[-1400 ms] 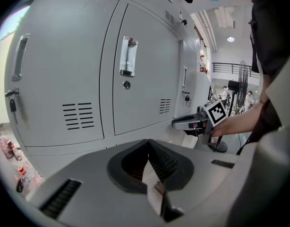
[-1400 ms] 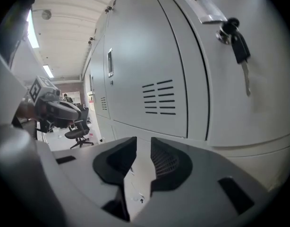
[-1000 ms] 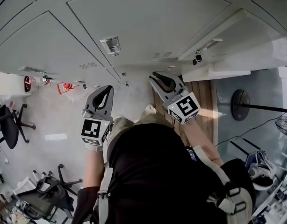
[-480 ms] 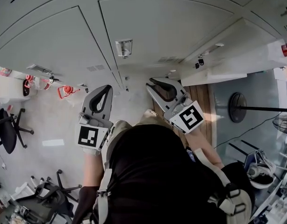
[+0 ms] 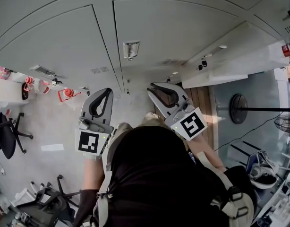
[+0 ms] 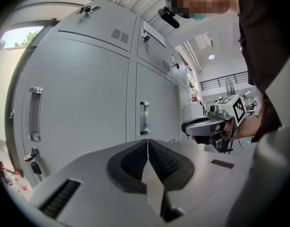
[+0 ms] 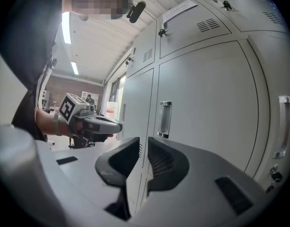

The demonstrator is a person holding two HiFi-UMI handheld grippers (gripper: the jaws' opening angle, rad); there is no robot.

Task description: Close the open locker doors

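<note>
Grey locker doors fill the wall in front of me, and those I can see lie flush. A metal handle sits on the door ahead of both grippers. My left gripper is held short of the lockers, shut with nothing in it; its jaws meet at the tip. My right gripper hovers beside it, also apart from the doors. Its jaws are closing to a narrow gap with nothing between them. Each gripper shows in the other's view: the right gripper and the left gripper.
Door handles stand at gripper height, and keys hang from locks. Office chairs are behind on the left. A fan stand and a wooden floor strip lie to the right.
The head view has swung left, so the lockers and handle sit further right in it. Both grippers stay held up near the doors; the right gripper's jaws have narrowed a little.
</note>
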